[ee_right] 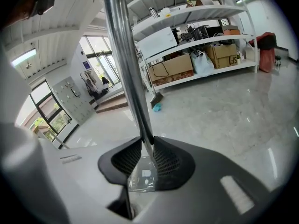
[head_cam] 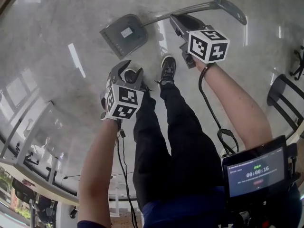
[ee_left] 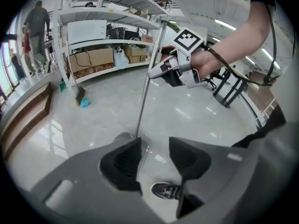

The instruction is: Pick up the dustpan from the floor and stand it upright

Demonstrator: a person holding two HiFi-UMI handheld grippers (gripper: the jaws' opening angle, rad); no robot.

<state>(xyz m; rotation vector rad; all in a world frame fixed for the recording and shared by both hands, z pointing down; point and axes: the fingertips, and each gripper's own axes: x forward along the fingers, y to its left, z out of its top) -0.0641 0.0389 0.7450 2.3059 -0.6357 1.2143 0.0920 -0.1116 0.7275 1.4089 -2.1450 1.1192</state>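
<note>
The grey dustpan (head_cam: 123, 33) rests with its pan on the floor and its metal handle (head_cam: 199, 7) slanting up to the right. My right gripper (head_cam: 176, 23) is shut on that handle partway along; in the right gripper view the rod (ee_right: 126, 64) runs up from between the pressed pads (ee_right: 166, 160). My left gripper (head_cam: 127, 71) hangs open nearer me, beside the shoe, holding nothing. In the left gripper view its gripper (ee_left: 152, 160) is spread apart, with the handle (ee_left: 149, 78) and the right gripper (ee_left: 175, 71) ahead and the pan (ee_left: 122, 136) just beyond.
My shoe (head_cam: 167, 68) stands close below the pan. A black chair frame (head_cam: 285, 99) is at the right. White shelving with boxes (ee_left: 93, 55) lines the far side, a small brush (ee_left: 81, 97) at its foot. A person (ee_left: 37, 22) stands far off.
</note>
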